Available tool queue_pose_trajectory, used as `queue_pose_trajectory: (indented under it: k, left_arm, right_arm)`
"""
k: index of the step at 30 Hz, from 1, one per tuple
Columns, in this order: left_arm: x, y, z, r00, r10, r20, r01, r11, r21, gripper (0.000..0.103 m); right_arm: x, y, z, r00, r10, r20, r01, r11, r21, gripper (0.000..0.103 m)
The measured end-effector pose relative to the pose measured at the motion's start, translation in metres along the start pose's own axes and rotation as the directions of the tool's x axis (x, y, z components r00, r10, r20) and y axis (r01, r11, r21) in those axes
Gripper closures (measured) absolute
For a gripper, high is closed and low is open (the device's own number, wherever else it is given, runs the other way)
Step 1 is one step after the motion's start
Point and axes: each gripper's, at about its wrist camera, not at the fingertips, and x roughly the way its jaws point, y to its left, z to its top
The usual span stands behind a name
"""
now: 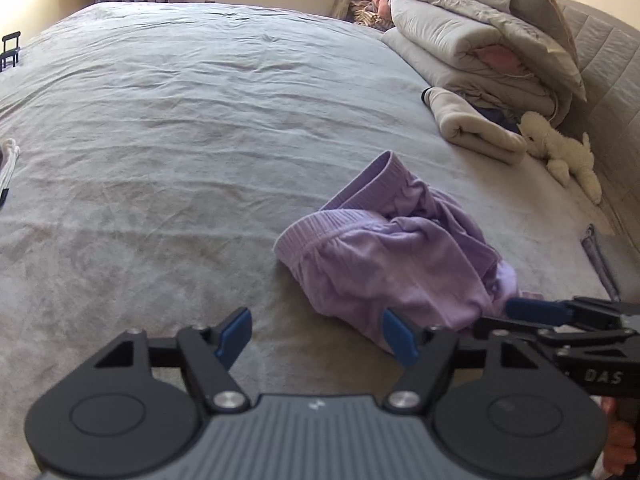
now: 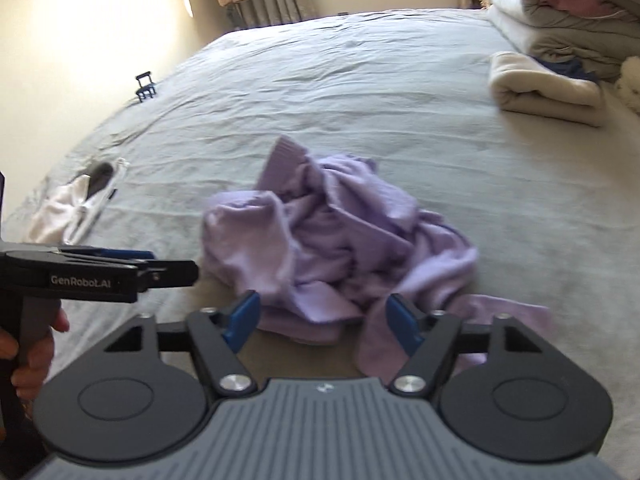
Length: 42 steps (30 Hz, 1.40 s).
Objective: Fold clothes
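Observation:
A crumpled lilac garment (image 1: 396,252) with a ribbed waistband lies in a heap on the grey bed; it also shows in the right wrist view (image 2: 320,236). My left gripper (image 1: 316,336) is open and empty, just above the sheet at the heap's near left edge. My right gripper (image 2: 324,324) is open, its fingers straddling the near edge of the heap without closing on it. The right gripper shows from the side in the left wrist view (image 1: 536,312), and the left gripper from the side in the right wrist view (image 2: 160,268).
The grey bed sheet (image 1: 160,140) spreads wide to the left and back. A folded beige blanket (image 1: 472,124), stacked duvets (image 1: 480,40) and a white plush toy (image 1: 564,152) sit at the right. A white garment (image 2: 76,204) lies at the left edge.

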Motion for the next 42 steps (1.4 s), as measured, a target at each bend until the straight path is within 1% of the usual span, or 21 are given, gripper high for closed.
queue_pose_trajectory:
  k: [1,3,5,7,8,13,15,18,21,26,28,31,32,33,34,35,36,37,38,42]
  left_arm:
    - [-0.001,0.001,0.0,1.0,-0.003,0.002,0.003,1.0,-0.002,0.036]
    - [-0.002,0.003,0.0,1.0,-0.006,0.004,0.006,1.0,-0.006,0.038]
    - [-0.003,0.004,0.0,1.0,-0.006,0.005,0.006,1.0,-0.012,0.038]
    - [-0.004,0.006,-0.001,1.0,-0.01,0.005,0.01,1.0,-0.021,0.038]
    - [-0.004,0.007,-0.001,1.0,-0.012,0.005,0.012,1.0,-0.026,0.038]
    - [-0.007,0.012,0.0,0.999,-0.046,0.014,0.047,0.997,-0.062,0.038]
    - [-0.009,0.014,0.001,0.998,-0.068,0.018,0.069,0.995,-0.078,0.038]
    - [-0.01,0.017,0.003,0.994,-0.103,0.022,0.105,0.989,-0.108,0.035]
    - [-0.011,0.019,0.004,0.991,-0.133,0.022,0.135,0.981,-0.139,0.033]
    - [-0.011,0.021,0.004,0.989,-0.147,0.028,0.15,0.976,-0.16,0.032]
    - [-0.01,0.021,0.005,0.989,-0.146,0.027,0.148,0.976,-0.161,0.032]
    - [-0.009,0.019,0.005,0.99,-0.142,0.026,0.144,0.977,-0.158,0.03]
    - [-0.009,0.019,0.005,0.99,-0.141,0.026,0.143,0.977,-0.156,0.03]
    - [-0.009,0.019,0.005,0.99,-0.139,0.025,0.141,0.978,-0.154,0.029]
    - [-0.008,0.018,0.005,0.99,-0.136,0.023,0.138,0.979,-0.152,0.029]
    - [-0.008,0.017,0.005,0.991,-0.134,0.022,0.136,0.979,-0.151,0.029]
    - [-0.007,0.017,0.005,0.991,-0.132,0.021,0.134,0.979,-0.151,0.029]
    - [-0.007,0.017,0.005,0.991,-0.131,0.02,0.132,0.979,-0.153,0.029]
    - [-0.006,0.017,0.005,0.991,-0.129,0.019,0.131,0.979,-0.154,0.029]
    - [-0.004,0.018,0.005,0.991,-0.129,0.015,0.13,0.978,-0.166,0.028]
  right_arm:
    - [0.002,0.001,0.001,1.0,0.014,-0.001,-0.014,1.0,0.009,0.042]
    - [0.004,0.003,0.001,0.999,0.04,-0.007,-0.039,0.999,0.025,0.054]
    - [0.007,0.005,-0.001,0.998,0.054,-0.017,-0.054,0.998,0.028,0.061]
    - [0.009,0.007,-0.004,0.997,0.064,-0.03,-0.064,0.998,0.023,0.076]
    - [0.01,0.008,-0.005,0.997,0.071,-0.037,-0.07,0.997,0.023,0.093]
    - [0.009,0.012,-0.009,0.992,0.116,-0.056,-0.115,0.993,0.023,0.096]
    - [0.009,0.016,-0.01,0.986,0.154,-0.065,-0.153,0.988,0.022,0.098]
    - [0.009,0.025,-0.012,0.97,0.226,-0.09,-0.225,0.974,0.017,0.098]
    - [0.011,0.036,-0.016,0.949,0.287,-0.131,-0.289,0.957,0.004,0.1]
    - [0.013,0.054,-0.027,0.899,0.379,-0.219,-0.39,0.921,-0.011,0.101]
    - [0.013,0.062,-0.032,0.895,0.378,-0.238,-0.396,0.917,-0.032,0.101]
    - [0.007,0.063,-0.033,0.922,0.329,-0.204,-0.351,0.932,-0.086,0.1]
    - [0.005,0.062,-0.033,0.934,0.304,-0.186,-0.327,0.939,-0.104,0.097]
    - [0.002,0.061,-0.032,0.945,0.28,-0.168,-0.302,0.946,-0.12,0.088]
    - [0.0,0.059,-0.031,0.955,0.256,-0.151,-0.276,0.951,-0.135,0.088]
    - [-0.001,0.057,-0.03,0.962,0.236,-0.14,-0.256,0.956,-0.145,0.084]
    - [-0.002,0.055,-0.029,0.966,0.224,-0.13,-0.243,0.959,-0.149,0.072]
    - [-0.001,0.053,-0.028,0.97,0.214,-0.117,-0.23,0.962,-0.147,0.064]
    - [-0.002,0.051,-0.027,0.974,0.202,-0.101,-0.215,0.966,-0.143,0.053]
    - [0.007,0.049,-0.021,0.985,0.159,-0.06,-0.166,0.976,-0.141,0.052]
